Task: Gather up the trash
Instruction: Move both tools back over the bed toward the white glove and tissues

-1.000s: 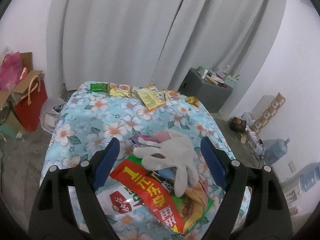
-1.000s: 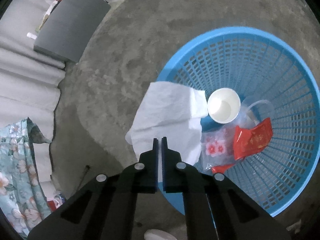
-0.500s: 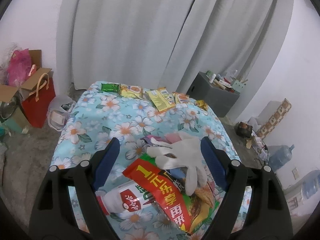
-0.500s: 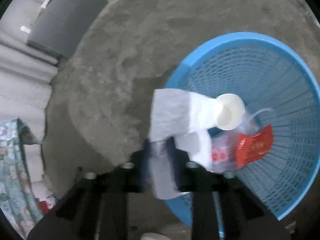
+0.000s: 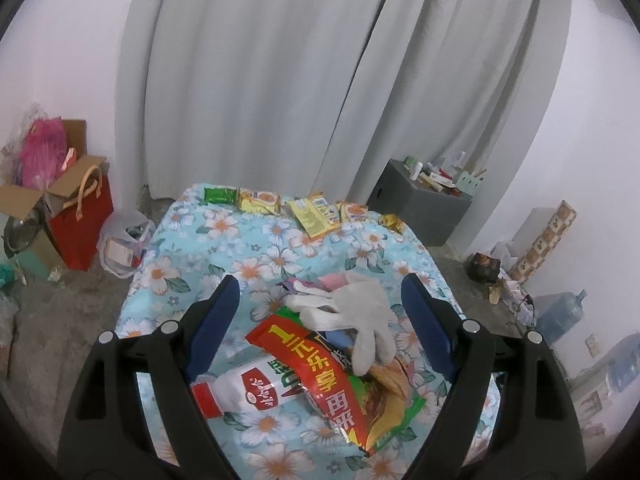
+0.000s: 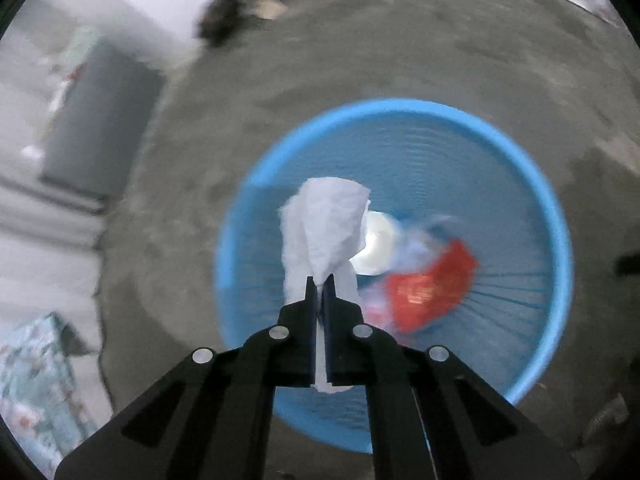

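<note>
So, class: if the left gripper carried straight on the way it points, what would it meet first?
Probably the white glove lying between the open left gripper fingers, on the snack packet; depth is uncertain.

In the right wrist view, motion blur is smearing almost everything. The mesh of the blue basket [image 6: 556, 248] is running into streaks. The white tissue [image 6: 324, 232] is covering part of the paper cup [image 6: 378, 248], and the print on the red packet [image 6: 430, 288] is too blurred to read. The dark lump [image 6: 220, 20] on the floor is staying unclear.

In the left wrist view, the black gripper arms are hiding the near part of the worktop [image 5: 224, 240]. The white glove [image 5: 360, 312] and the red snack bag [image 5: 316, 364] are lying over other wrappers. The snack bag is also covering part of the white bottle [image 5: 240, 392]. The small items on the grey cabinet [image 5: 420, 208] are too small to tell.
</note>
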`<state>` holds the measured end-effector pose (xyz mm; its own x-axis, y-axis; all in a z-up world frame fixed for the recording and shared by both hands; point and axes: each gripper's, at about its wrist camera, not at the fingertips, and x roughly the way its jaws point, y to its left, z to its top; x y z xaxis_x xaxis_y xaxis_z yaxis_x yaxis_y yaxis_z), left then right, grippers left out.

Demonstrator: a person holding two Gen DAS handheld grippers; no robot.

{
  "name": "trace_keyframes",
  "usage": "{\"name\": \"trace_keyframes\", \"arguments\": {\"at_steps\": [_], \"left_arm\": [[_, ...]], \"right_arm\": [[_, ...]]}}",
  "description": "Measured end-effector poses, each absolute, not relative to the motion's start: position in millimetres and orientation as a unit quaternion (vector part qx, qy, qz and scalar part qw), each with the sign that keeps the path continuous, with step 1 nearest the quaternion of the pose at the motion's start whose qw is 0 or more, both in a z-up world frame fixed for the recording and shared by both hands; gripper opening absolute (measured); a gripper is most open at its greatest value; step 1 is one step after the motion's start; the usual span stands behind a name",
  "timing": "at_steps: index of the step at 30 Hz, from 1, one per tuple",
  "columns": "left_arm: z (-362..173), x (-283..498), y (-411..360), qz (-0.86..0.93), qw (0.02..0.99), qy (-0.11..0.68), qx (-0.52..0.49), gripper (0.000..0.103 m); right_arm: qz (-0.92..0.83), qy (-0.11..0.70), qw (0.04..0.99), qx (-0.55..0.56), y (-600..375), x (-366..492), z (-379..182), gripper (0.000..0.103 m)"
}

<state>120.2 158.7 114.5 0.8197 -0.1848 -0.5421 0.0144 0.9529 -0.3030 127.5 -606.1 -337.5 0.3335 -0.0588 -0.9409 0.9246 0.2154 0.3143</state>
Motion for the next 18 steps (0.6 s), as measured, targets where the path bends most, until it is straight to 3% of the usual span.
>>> {"name": "trace_keyframes", "arguments": {"at_steps": [1, 2, 5, 9, 18], "left_arm": [[115.1, 118.2, 159.5, -0.054, 0.944, 0.293, -0.142, 0.078], [115.5, 115.7, 161.1, -0.056, 0.945, 0.290, -0.141, 0.078], [113.3, 111.3, 167.5, -0.062, 0.945, 0.288, -0.143, 0.081], [104.1, 109.0, 180.4, -0.062, 0.944, 0.288, -0.144, 0.082], [67.9, 93.7, 211.0, -0.054, 0.948, 0.284, -0.131, 0.083]], "right_arm": [[-0.378, 0.450, 0.635, 0.501, -607.8, 125.0, -341.3, 0.021], [-0.381, 0.463, 0.625, 0.500, -610.5, 120.9, -342.6, 0.041], [-0.407, 0.447, 0.637, 0.479, -605.1, 104.5, -318.6, 0.066], [-0.400, 0.428, 0.657, 0.476, -592.9, 94.3, -274.6, 0.068], [-0.186, 0.357, 0.826, 0.394, -431.7, 129.1, -59.4, 0.068]]}}
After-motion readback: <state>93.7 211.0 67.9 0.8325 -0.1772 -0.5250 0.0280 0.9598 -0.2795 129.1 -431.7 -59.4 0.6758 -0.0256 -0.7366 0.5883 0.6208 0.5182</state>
